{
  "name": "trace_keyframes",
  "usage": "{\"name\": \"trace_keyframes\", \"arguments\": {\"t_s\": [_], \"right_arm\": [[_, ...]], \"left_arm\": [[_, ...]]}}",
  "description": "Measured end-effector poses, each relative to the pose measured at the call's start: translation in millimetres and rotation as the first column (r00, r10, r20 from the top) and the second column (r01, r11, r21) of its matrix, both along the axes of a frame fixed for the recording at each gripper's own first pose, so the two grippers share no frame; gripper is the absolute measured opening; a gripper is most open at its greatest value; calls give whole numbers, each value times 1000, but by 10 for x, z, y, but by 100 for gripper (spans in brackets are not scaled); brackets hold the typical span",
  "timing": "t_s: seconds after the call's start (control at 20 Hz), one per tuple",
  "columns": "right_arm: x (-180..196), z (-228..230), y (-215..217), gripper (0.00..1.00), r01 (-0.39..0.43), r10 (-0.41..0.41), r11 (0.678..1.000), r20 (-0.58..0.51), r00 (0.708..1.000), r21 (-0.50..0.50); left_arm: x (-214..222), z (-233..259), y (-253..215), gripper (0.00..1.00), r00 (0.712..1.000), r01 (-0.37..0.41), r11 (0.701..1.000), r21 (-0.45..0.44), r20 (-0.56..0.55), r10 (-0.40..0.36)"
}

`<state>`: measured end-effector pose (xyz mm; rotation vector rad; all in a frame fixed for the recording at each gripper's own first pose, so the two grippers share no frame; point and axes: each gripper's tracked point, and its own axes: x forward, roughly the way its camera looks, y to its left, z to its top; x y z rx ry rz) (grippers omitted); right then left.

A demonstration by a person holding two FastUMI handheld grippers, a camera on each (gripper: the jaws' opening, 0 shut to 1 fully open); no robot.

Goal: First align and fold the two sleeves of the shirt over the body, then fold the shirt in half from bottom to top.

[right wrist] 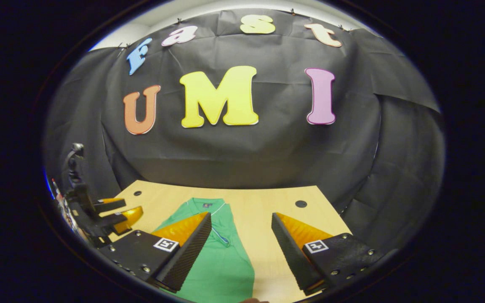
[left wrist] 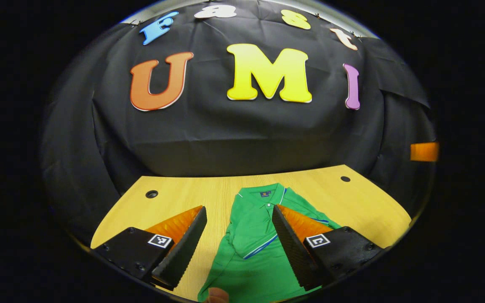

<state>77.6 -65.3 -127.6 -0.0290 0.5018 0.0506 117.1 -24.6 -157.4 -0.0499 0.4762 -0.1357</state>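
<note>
A green polo shirt [left wrist: 251, 235] lies flat on the wooden table [left wrist: 175, 202], collar [left wrist: 263, 194] at the far end. One sleeve with a blue-white trimmed edge [left wrist: 260, 248] lies over the body. My left gripper [left wrist: 238, 208] hovers open above the shirt's left part, nothing between its fingers. In the right gripper view the shirt [right wrist: 221, 261] lies under and beside my left finger, its right edge straight. My right gripper [right wrist: 241, 214] is open over that edge and bare table. The left gripper [right wrist: 133, 207] shows at the far left, held above the table.
The table [right wrist: 267, 202] has round cable holes near its far corners [left wrist: 151, 194] [left wrist: 345, 179] [right wrist: 300, 203]. The black cloth wall stands right behind the far edge. A fingertip [left wrist: 217, 295] shows at the shirt's near hem. An orange object [left wrist: 424, 151] sits off to the right.
</note>
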Motion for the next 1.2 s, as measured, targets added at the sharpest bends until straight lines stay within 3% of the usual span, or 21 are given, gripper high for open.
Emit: {"name": "trace_keyframes", "arguments": {"t_s": [0.2, 0.4, 0.65, 1.0, 1.2], "right_arm": [[-315, -228, 87, 93, -11, 11, 1000, -45, 999, 4], [-732, -640, 124, 93, -12, 12, 1000, -144, 990, 4], [-1305, -1151, 81, 93, -13, 10, 1000, -275, 961, -8], [-2187, -1974, -95, 93, -14, -20, 998, -470, 882, -69], [-2471, -2309, -256, 93, -1, -50, 996, -552, 832, -93]], "left_arm": [[-518, 117, 125, 99, 999, -30, 999, -42, -23, 29], [-1119, -254, 306, 100, 991, -38, 999, -8, -127, 37], [-1792, -720, 451, 100, 959, -45, 999, 5, -279, 44], [-2479, -1334, 528, 100, 899, -17, 998, 68, -436, 45], [-2637, -1576, 559, 100, 880, 11, 995, 102, -473, 39]]}}
